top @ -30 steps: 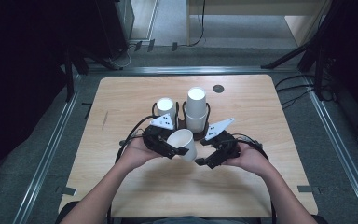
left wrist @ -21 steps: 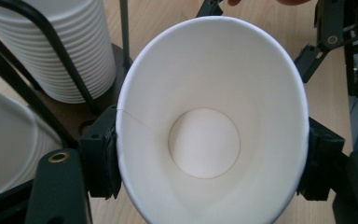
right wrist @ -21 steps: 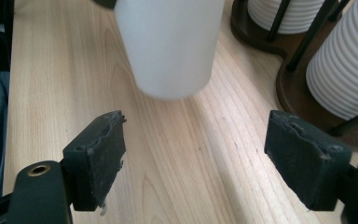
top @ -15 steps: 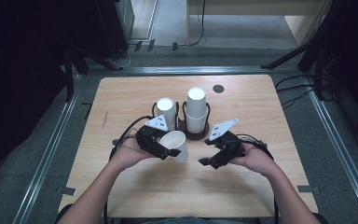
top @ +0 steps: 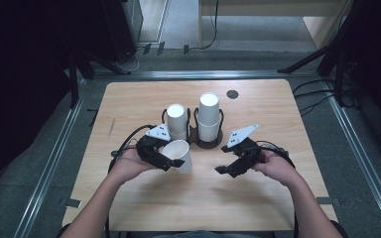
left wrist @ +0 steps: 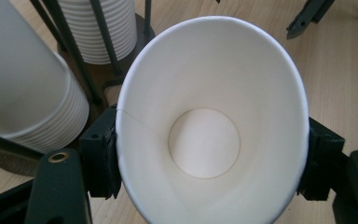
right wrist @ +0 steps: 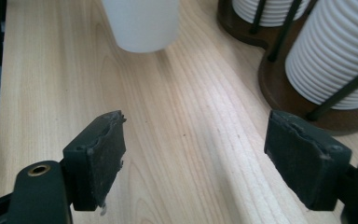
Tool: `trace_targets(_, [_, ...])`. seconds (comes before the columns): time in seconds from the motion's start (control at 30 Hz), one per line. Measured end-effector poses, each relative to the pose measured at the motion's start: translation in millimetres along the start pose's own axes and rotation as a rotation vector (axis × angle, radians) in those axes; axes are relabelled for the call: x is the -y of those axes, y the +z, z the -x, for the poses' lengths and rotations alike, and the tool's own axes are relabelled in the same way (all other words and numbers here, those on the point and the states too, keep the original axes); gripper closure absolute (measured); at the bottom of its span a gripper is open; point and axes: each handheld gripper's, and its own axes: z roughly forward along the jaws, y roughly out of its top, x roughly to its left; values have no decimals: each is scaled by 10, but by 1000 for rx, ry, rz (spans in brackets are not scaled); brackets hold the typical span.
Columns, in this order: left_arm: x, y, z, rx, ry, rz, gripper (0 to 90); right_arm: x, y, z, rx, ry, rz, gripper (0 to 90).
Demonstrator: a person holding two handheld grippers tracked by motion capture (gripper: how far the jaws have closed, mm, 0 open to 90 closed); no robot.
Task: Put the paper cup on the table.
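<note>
- While the person's left hand (top: 129, 166) holds the left gripper (top: 171, 162) near the middle of the bench (top: 258, 208), its fingers are closed on a single white paper cup (top: 178, 154), one pad on each side of the cup's wall.
- Seen in the left gripper view, the cup (left wrist: 209, 126) has its open mouth turned toward the camera, so its round bottom shows inside, and the rim is pressed into an oval between the two black pads (left wrist: 100, 158).
- From the high view the cup is tilted, mouth up and toward the person, just in front of the dark wooden cup holder (top: 203, 138).
- That holder stands at the bench's middle and carries two upside-down stacks of white cups inside black wire posts: the shorter left stack (top: 176, 119) and the taller right stack (top: 208, 114).
- The held cup is just beside the left stack; whether they touch cannot be told.
- Over on the other side, the right gripper (top: 225, 170) sits in the right hand (top: 275, 166), its fingers spread wide with nothing between them, above bare wood.
- Its own view shows the two pads (right wrist: 98, 158) well apart, the held cup's base (right wrist: 142, 23) ahead, and the holder's stacks (right wrist: 335, 51) off to one side.
- A small dark round mark (top: 232, 93) lies on the bench beyond the holder.
</note>
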Motion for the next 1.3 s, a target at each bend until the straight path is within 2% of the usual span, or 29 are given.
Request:
trace_targets(0.13, [39,-45,-39,-20,-15,2,260,16,-24,62,5,23,9,206])
trace_targets(0.4, [146,-173,-126,-58,-52,10,260,39,-41,135,16,18,5,206])
trace_targets(0.53, [217,-240,-208,-76,-84,15,260,44,-46,140,14,11,14,207])
trace_targets(0.63, [263,-288,-271,-89,-102,18,260,67,-38,158,24,11,-1,207])
trace_targets(0.77, [312,-352,-341,-110,-117,24,260,71,-34,165,27,20,-6,207])
trace_targets(1.07, [418,-448,-509,-157,-140,14,260,44,22,151,23,-2,-24,207])
trace_targets(1.3, [486,-563,-649,-185,-181,23,258,41,52,140,24,-5,-36,207])
